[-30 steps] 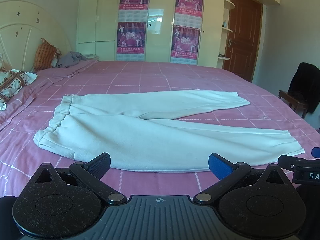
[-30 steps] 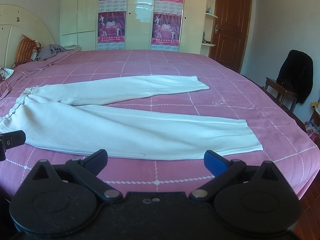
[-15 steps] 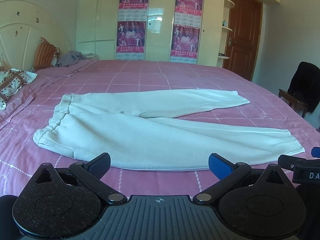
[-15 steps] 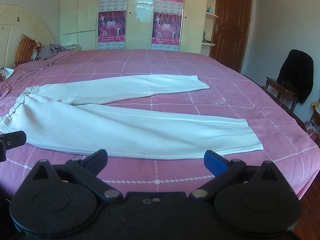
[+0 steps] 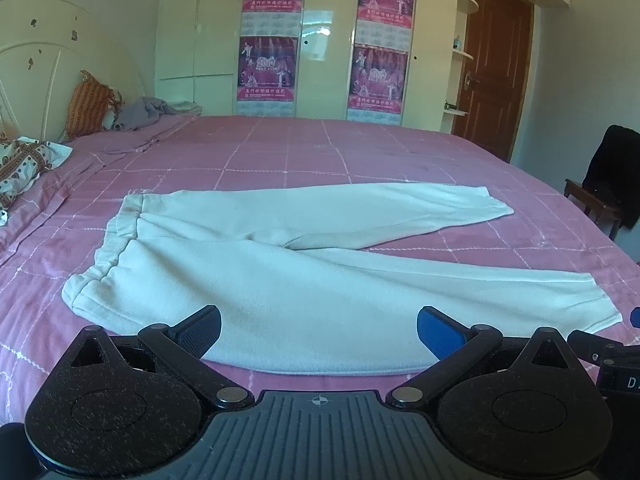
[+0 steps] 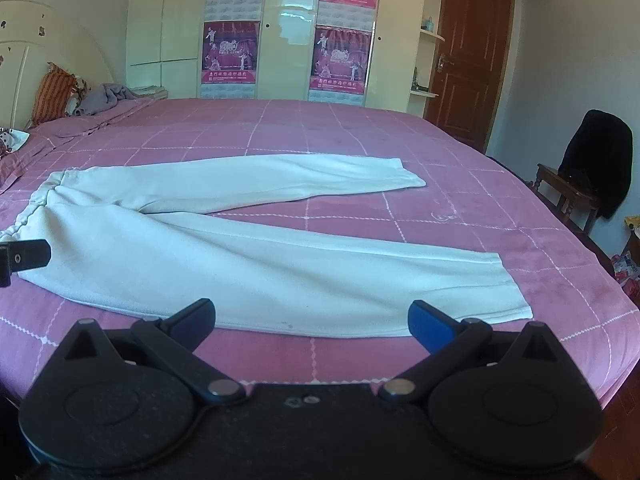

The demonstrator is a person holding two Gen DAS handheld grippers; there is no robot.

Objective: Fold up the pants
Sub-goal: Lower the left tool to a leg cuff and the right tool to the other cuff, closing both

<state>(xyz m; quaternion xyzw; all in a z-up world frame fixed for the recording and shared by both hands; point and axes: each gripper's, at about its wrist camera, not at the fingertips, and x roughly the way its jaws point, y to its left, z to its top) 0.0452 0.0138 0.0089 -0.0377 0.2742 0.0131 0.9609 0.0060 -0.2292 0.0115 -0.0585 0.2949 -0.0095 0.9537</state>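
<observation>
White sweatpants (image 5: pixel 304 280) (image 6: pixel 248 256) lie flat on the pink bed, waistband at the left, both legs spread in a V toward the right. My left gripper (image 5: pixel 318 332) is open, hovering just above the near edge of the closer leg, nothing between its fingers. My right gripper (image 6: pixel 310 322) is also open, over the near hem side of the same leg, holding nothing. The far leg (image 6: pixel 280 178) lies farther back. The other gripper's tip shows at each view's edge.
The pink checked bedspread (image 5: pixel 360 152) stretches far behind the pants. Pillows (image 5: pixel 24 160) and a grey cloth (image 5: pixel 144 114) sit by the headboard at left. A wooden chair with a dark garment (image 6: pixel 592 168) stands right of the bed; wardrobe and door stand behind.
Both grippers have edged slightly forward toward the near leg; the pants have not moved and both grippers remain open.
</observation>
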